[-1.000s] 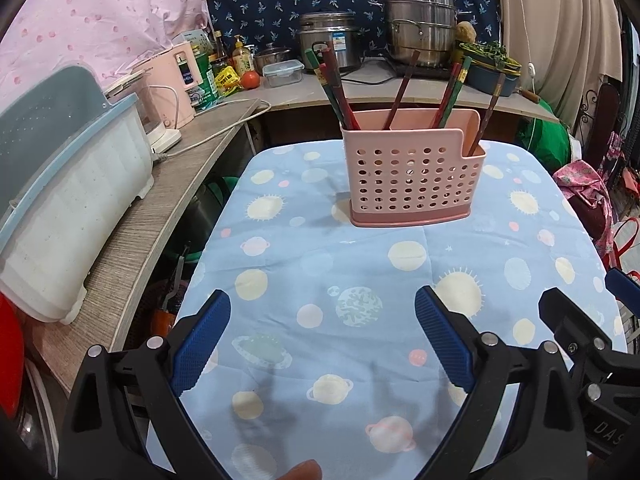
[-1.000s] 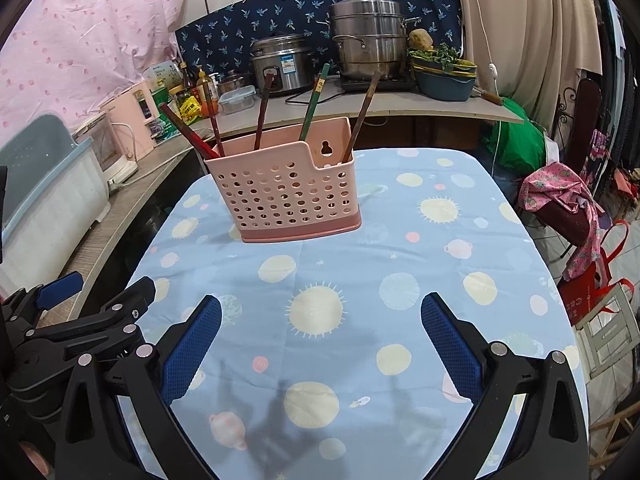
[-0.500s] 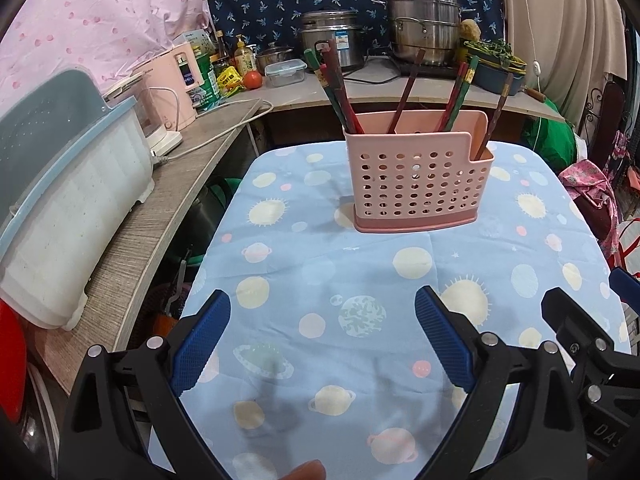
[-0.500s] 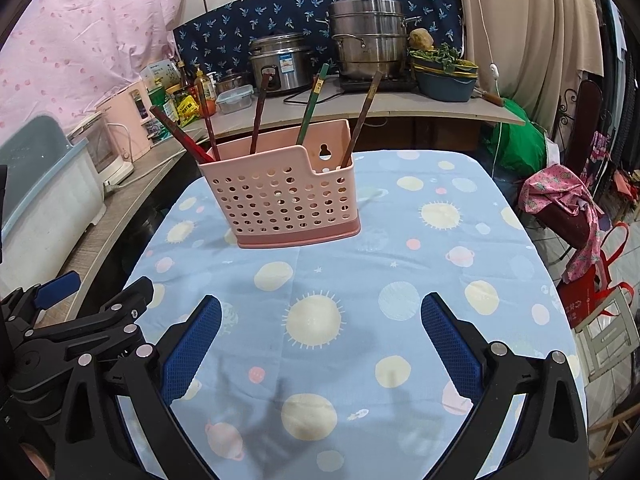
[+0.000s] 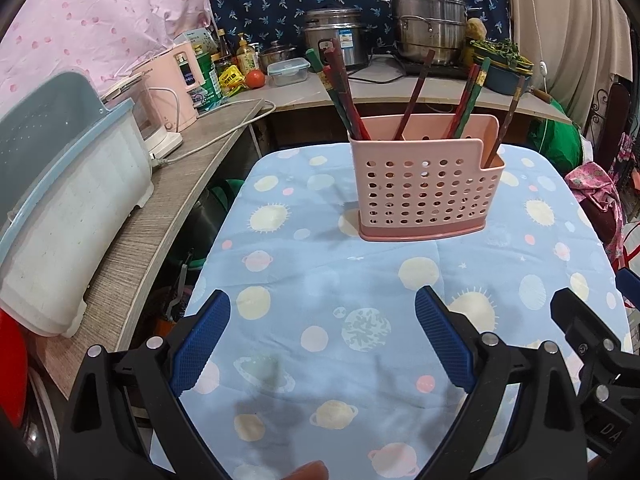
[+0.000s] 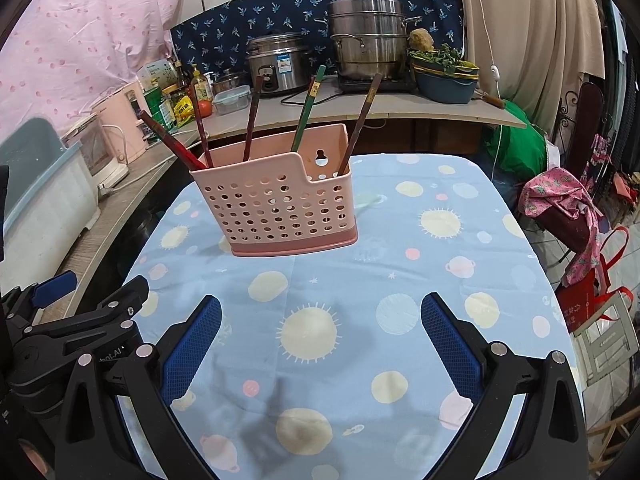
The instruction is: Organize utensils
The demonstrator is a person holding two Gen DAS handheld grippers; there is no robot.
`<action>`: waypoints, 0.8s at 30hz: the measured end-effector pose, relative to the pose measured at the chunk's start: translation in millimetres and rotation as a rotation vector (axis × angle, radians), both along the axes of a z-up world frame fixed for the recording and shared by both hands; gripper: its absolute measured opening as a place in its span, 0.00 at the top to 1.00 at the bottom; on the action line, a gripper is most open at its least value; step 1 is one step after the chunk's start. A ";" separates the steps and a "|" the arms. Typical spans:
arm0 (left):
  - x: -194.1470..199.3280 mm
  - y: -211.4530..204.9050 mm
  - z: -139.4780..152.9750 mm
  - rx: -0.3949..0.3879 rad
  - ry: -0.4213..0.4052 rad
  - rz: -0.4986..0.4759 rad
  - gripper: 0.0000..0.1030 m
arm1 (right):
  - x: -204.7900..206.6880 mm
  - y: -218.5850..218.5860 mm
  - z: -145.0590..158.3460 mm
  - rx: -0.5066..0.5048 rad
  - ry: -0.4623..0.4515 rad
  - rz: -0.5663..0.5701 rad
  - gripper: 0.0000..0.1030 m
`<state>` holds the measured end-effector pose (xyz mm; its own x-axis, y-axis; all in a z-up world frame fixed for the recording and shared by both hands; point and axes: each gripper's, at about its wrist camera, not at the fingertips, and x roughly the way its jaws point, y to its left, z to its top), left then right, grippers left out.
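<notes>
The fingers of my left gripper (image 5: 322, 338) and my right gripper (image 6: 320, 342) are spread wide and hold nothing, above the blue cloth (image 5: 360, 280) on the worktop. The pink basket (image 6: 276, 204) stands well ahead of both, with the chopsticks (image 5: 340, 92) leaning inside. Its wall with holes hides their low ends, so I cannot tell which part each one sits in.
</notes>
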<state>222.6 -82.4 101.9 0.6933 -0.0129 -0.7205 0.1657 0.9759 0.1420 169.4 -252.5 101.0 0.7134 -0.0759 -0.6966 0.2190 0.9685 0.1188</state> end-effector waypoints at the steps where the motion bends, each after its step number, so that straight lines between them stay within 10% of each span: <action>1: 1.2 0.1 -0.2 0.000 0.001 0.002 0.13 | 1.1 -0.4 -0.3 -0.001 0.001 0.000 0.06; 24: 9.1 -1.7 -2.0 0.007 -0.001 0.005 0.13 | 4.4 -0.2 -1.8 -0.006 0.003 0.000 0.06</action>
